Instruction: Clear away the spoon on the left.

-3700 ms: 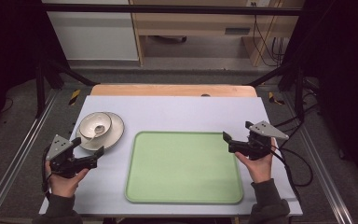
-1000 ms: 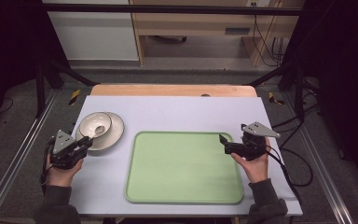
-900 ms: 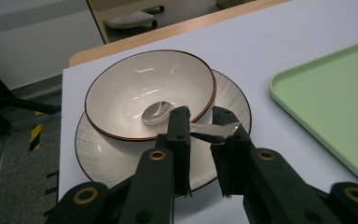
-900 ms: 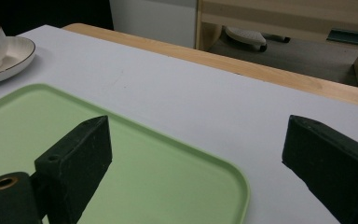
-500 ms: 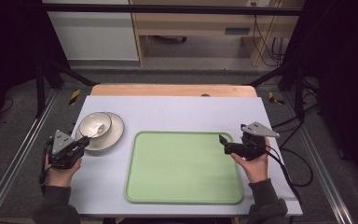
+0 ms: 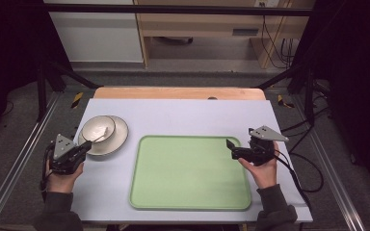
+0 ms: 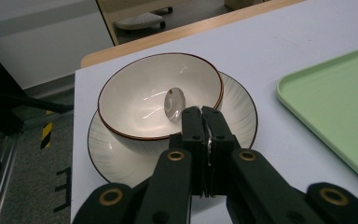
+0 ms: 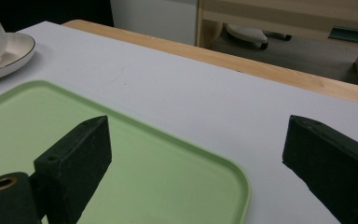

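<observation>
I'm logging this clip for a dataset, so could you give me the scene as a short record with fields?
surface: white table top
left gripper: jaws have just been closing, now shut on the spoon handle
spoon: bowl end lies in the bowl
bowl: stands on the plate
tray: green, nothing on it
right gripper: open, at the tray's right edge

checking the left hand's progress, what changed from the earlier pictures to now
The left tongs swung from pointing at the tray to pointing at the bowl, and their jaws have just been closing; they now pinch the handle of the spoon lying in it. The right tongs edged slightly toward the tray, still open. Bowl, plate and tray stayed put.
</observation>
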`<state>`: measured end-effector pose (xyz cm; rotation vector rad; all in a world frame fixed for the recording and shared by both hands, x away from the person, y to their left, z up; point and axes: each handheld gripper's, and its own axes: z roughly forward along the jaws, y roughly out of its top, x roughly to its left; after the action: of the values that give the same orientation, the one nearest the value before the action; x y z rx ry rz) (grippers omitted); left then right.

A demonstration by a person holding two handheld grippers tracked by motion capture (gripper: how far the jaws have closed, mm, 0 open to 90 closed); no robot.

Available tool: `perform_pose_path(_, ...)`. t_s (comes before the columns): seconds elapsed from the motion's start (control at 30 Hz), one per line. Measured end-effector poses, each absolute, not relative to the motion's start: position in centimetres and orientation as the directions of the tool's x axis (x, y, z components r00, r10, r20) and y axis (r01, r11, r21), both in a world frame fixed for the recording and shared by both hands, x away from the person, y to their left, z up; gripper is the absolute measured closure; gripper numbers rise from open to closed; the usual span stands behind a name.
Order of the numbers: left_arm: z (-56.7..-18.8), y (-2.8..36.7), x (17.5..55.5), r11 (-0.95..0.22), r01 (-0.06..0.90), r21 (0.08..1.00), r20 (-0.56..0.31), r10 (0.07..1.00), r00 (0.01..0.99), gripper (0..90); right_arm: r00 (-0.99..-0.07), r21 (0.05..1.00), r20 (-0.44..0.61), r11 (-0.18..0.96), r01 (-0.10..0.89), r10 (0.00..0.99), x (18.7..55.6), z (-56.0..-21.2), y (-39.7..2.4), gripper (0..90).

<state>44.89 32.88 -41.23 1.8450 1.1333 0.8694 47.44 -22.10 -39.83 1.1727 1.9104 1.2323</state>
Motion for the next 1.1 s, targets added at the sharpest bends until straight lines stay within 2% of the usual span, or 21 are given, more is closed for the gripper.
perform_pose_path(1.1, -39.2, 33.0, 43.4, -0.276, 0.308, 0.911, 0.164, 0.925, 0.344, 89.2, -0.452, 0.911, -0.004, 0.19, 0.366, 0.892, 47.4, -39.8, -22.2, 7.8)
